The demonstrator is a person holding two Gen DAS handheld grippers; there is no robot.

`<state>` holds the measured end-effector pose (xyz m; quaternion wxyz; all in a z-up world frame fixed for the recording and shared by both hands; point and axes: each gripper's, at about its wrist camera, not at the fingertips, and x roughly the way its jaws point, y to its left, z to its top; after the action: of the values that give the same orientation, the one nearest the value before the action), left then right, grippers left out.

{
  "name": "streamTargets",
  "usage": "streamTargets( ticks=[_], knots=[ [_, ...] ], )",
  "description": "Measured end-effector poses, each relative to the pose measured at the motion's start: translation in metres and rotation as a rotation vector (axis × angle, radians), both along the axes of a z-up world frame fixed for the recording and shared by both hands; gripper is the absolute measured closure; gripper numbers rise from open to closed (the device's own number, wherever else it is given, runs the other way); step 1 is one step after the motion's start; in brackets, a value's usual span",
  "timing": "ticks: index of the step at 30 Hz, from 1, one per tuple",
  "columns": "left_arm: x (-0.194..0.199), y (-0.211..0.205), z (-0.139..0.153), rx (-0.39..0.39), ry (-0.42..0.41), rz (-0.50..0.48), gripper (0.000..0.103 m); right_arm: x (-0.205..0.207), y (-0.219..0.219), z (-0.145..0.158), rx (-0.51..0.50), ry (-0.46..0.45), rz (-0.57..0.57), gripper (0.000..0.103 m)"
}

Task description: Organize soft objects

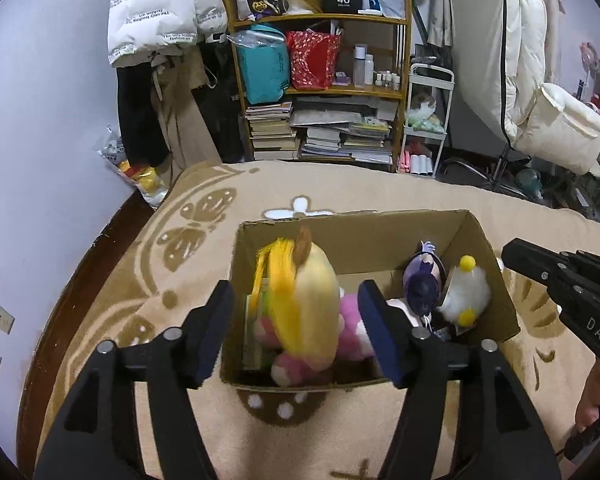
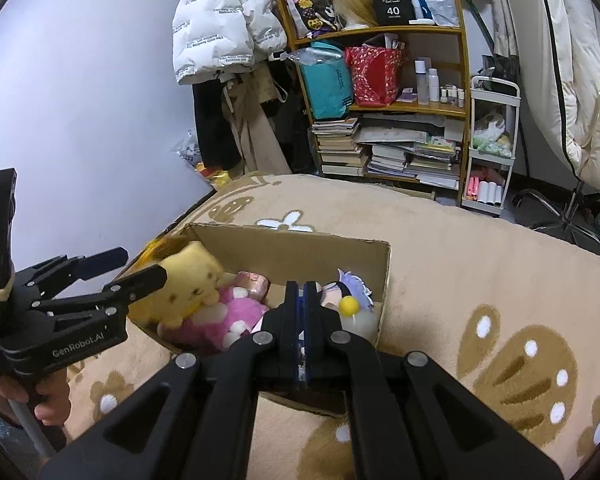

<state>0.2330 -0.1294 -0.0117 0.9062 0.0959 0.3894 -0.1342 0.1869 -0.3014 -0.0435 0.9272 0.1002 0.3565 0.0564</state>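
An open cardboard box (image 1: 352, 236) (image 2: 296, 248) stands on the beige bedspread. Inside lie a yellow plush with a yellow mane (image 1: 312, 300) (image 2: 192, 276), a pink plush (image 1: 352, 328) (image 2: 216, 320), a purple-haired doll (image 1: 422, 284) (image 2: 350, 286) and a white fluffy toy with yellow pompoms (image 1: 470, 288) (image 2: 356, 316). My left gripper (image 1: 296, 332) (image 2: 140, 268) is open and empty, just above the yellow plush at the box's near left. My right gripper (image 2: 305, 308) (image 1: 540, 268) is shut and empty, above the box's near right edge.
The beige flower-patterned bedspread (image 2: 480, 272) surrounds the box. Behind stand a wooden shelf (image 1: 324, 92) with books, bags and bottles, a white trolley (image 1: 426, 120), hanging jackets (image 1: 160, 12) and a chair base (image 2: 560, 216). A lilac wall (image 1: 40, 120) is at left.
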Motion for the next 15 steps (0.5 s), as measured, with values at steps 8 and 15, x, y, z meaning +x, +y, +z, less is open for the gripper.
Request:
streamTargets(
  ticks=[8, 15],
  knots=[
    [-0.025, 0.025, 0.023, -0.024, -0.006, 0.018, 0.031, -0.018, 0.003, 0.009, -0.002, 0.004, -0.006, 0.096],
    [-0.060, 0.057, 0.041, 0.000, -0.046, 0.058, 0.019, -0.040, 0.003, 0.026, 0.012, -0.020, -0.025, 0.049]
  ],
)
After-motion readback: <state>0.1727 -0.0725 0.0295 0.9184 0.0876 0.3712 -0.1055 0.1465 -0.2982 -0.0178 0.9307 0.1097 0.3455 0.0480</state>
